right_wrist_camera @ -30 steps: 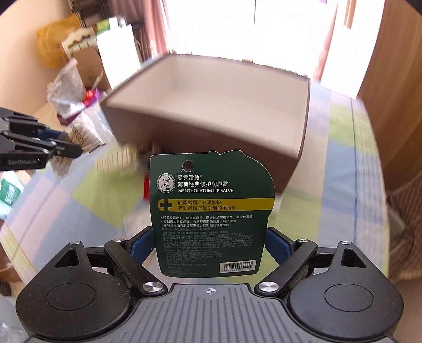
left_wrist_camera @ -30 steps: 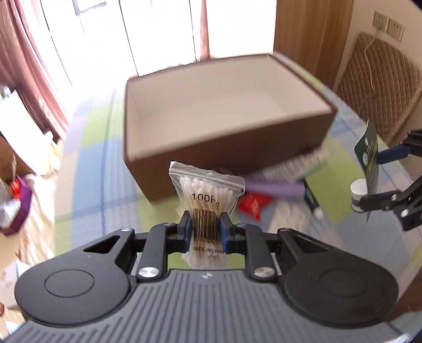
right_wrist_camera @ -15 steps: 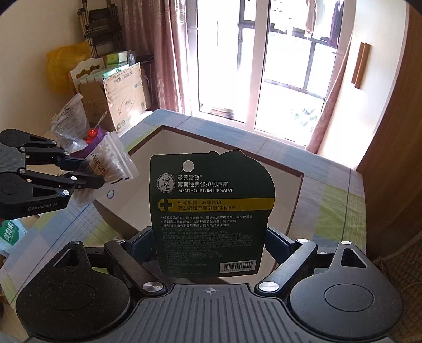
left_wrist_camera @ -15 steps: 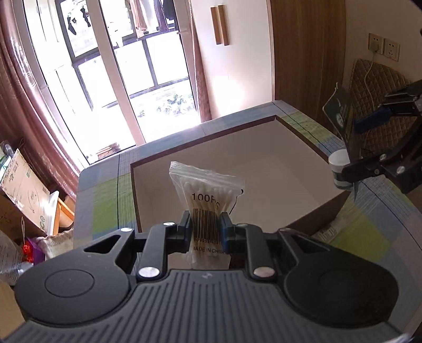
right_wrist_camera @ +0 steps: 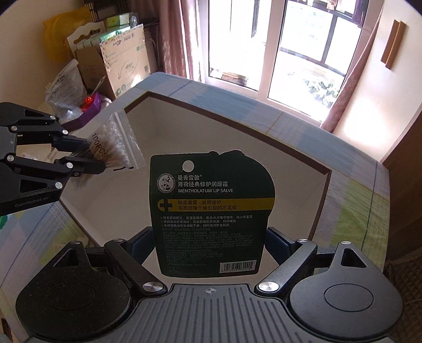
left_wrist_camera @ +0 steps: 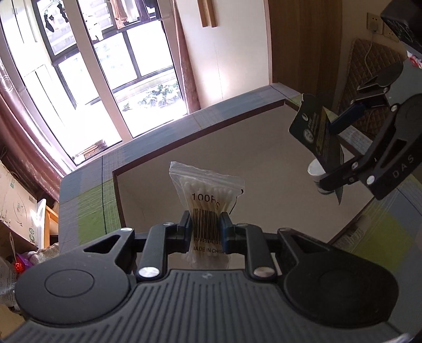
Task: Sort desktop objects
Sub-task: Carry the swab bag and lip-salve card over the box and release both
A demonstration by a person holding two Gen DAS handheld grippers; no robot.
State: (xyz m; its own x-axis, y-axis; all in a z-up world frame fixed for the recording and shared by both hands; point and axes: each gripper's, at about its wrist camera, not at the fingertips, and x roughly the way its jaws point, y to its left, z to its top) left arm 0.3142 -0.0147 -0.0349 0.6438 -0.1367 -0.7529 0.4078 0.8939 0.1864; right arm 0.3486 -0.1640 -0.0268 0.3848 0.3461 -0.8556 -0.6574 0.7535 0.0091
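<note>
Both jaws clamped, left gripper point(left_wrist_camera: 205, 227) on swab bag point(left_wrist_camera: 208, 208), right gripper point(right_wrist_camera: 209, 241) on lip-salve card point(right_wrist_camera: 211, 211)

A lived-in home room: laundry point(left_wrist_camera: 52, 18) hangs outside a large sliding window point(right_wrist_camera: 300, 50) with pink curtains point(right_wrist_camera: 343, 87). Cardboard boxes point(right_wrist_camera: 124, 60) and bags point(right_wrist_camera: 66, 84) crowd the far left corner. A checked cloth covers the surface point(right_wrist_camera: 350, 200), beside a quilted chair point(left_wrist_camera: 369, 87).
</note>
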